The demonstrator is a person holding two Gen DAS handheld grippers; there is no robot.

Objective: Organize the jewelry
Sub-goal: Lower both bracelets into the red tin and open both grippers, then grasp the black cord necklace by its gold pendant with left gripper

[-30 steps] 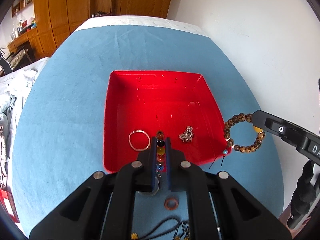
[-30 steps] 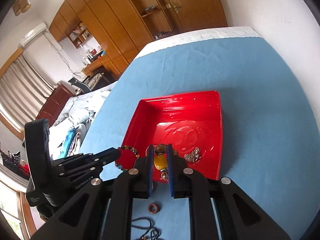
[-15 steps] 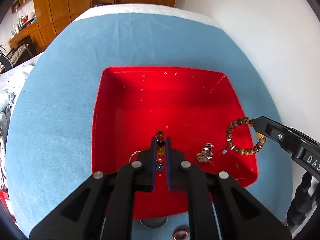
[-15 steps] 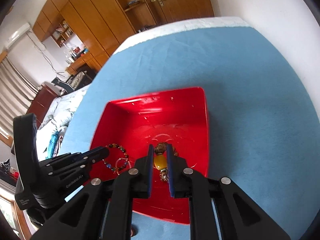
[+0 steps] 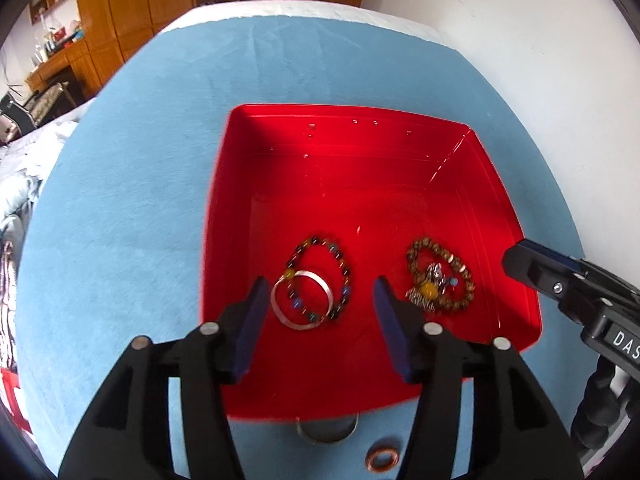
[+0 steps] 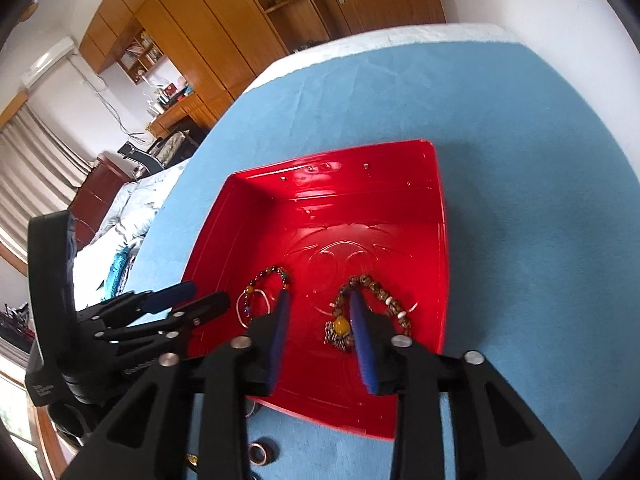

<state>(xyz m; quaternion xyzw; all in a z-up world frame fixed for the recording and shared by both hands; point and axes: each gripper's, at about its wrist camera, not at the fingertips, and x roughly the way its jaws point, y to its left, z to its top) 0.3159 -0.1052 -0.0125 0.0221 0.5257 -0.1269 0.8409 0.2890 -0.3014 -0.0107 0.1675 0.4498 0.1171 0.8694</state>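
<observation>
A red tray (image 5: pixel 400 152) (image 6: pixel 400 184) sits on a blue cloth. In it lie a multicolour bead bracelet (image 5: pixel 344 264) (image 6: pixel 280 272) over a silver bangle (image 5: pixel 326 286) (image 6: pixel 240 304), and a brown bead bracelet (image 5: pixel 460 268) (image 6: pixel 384 296) with a yellow bead over a silver chain piece (image 5: pixel 436 276) (image 6: pixel 332 336). My left gripper (image 5: pixel 320 292) (image 6: pixel 208 296) is open and empty above the bangle. My right gripper (image 6: pixel 318 304) (image 5: pixel 520 260) is open and empty above the brown bracelet.
On the cloth in front of the tray lie a copper ring (image 5: pixel 382 459) (image 6: pixel 259 453) and a silver ring (image 5: pixel 326 432). A white wall (image 5: pixel 540 40) runs along the right. Wooden cupboards (image 6: pixel 240 32) and a bed (image 6: pixel 132 208) are beyond the table.
Both grippers opened and let go of their bracelets, which now lie in the tray. The multicolour one landed on the bangle, the brown one on the chain piece.
</observation>
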